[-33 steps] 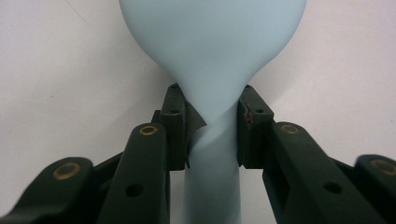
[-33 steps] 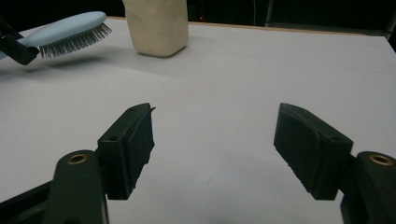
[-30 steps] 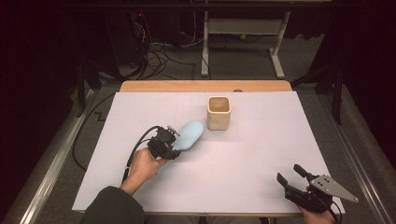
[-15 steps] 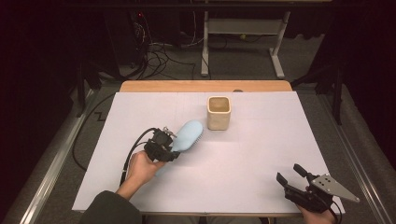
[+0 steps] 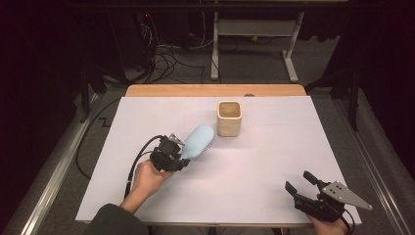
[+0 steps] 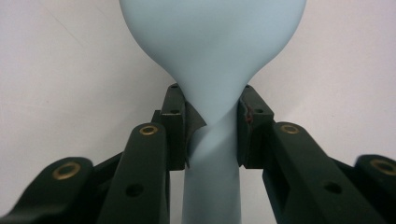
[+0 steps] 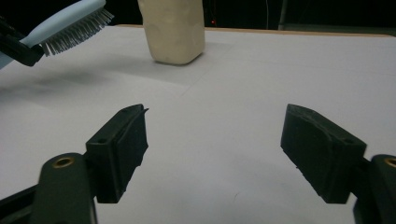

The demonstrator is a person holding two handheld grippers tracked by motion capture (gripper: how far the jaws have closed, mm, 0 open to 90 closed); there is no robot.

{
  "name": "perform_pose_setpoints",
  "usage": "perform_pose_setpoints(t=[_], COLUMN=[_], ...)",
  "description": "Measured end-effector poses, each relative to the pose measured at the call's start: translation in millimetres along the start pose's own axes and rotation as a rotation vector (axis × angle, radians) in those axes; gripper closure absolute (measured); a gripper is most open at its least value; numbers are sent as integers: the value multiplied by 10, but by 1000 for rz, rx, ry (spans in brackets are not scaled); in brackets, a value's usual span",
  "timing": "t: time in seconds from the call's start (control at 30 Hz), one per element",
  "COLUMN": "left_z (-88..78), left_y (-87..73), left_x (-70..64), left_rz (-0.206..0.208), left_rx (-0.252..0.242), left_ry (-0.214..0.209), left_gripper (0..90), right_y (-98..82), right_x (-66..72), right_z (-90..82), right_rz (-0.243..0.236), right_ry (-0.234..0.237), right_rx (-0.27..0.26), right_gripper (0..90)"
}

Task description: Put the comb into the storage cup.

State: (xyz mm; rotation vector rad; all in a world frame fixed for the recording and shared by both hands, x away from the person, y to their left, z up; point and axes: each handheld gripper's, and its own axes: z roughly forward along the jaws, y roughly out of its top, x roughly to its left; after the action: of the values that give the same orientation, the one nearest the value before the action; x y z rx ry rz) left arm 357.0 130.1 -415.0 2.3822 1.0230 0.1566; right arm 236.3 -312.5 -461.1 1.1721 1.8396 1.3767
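Observation:
A light blue hairbrush (image 5: pixel 199 140) hangs a little above the white sheet, bristles down, its head pointing toward a beige square cup (image 5: pixel 229 118). My left gripper (image 5: pixel 179 155) is shut on the brush's narrow neck; in the left gripper view both pads (image 6: pixel 246 133) press the blue handle (image 6: pixel 212 186). My right gripper (image 5: pixel 299 181) rests near the table's front right corner. Its jaws have just been opening and stand wide apart (image 7: pixel 215 149) with nothing between them. The right gripper view has the cup (image 7: pixel 173 30) and the brush (image 7: pixel 70 24) farther off.
A white sheet (image 5: pixel 274 161) covers the table, with a wooden strip (image 5: pixel 195 90) along its far edge. The left gripper's black cable (image 5: pixel 134 164) loops on the sheet. Table legs and floor cables lie beyond in the dark.
The right gripper's jaws look slightly wider apart. The left hand and the brush have hardly shifted.

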Motion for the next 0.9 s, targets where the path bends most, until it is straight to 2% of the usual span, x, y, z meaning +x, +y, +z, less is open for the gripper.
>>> perform_pose_setpoints(t=[0.33,0.67,0.8,0.9], left_z=[-30,-15,-17,-28], left_y=[-20,-31,-42,-46], left_x=[-59,-126,-159,-178], left_rz=[10,22,32,36], left_rx=[-23,-30,-32,-40], left_ry=[-12,-31,-36,-43], left_gripper=[696,696,696,696], right_y=[65,101,120,129], right_x=[117,303,363,415], right_z=[96,261,305,352], right_rz=[-9,-43,-35,-30], right_ry=[7,103,130,168], right_rx=[11,61,66,82], right_gripper=[185,199,198,189])
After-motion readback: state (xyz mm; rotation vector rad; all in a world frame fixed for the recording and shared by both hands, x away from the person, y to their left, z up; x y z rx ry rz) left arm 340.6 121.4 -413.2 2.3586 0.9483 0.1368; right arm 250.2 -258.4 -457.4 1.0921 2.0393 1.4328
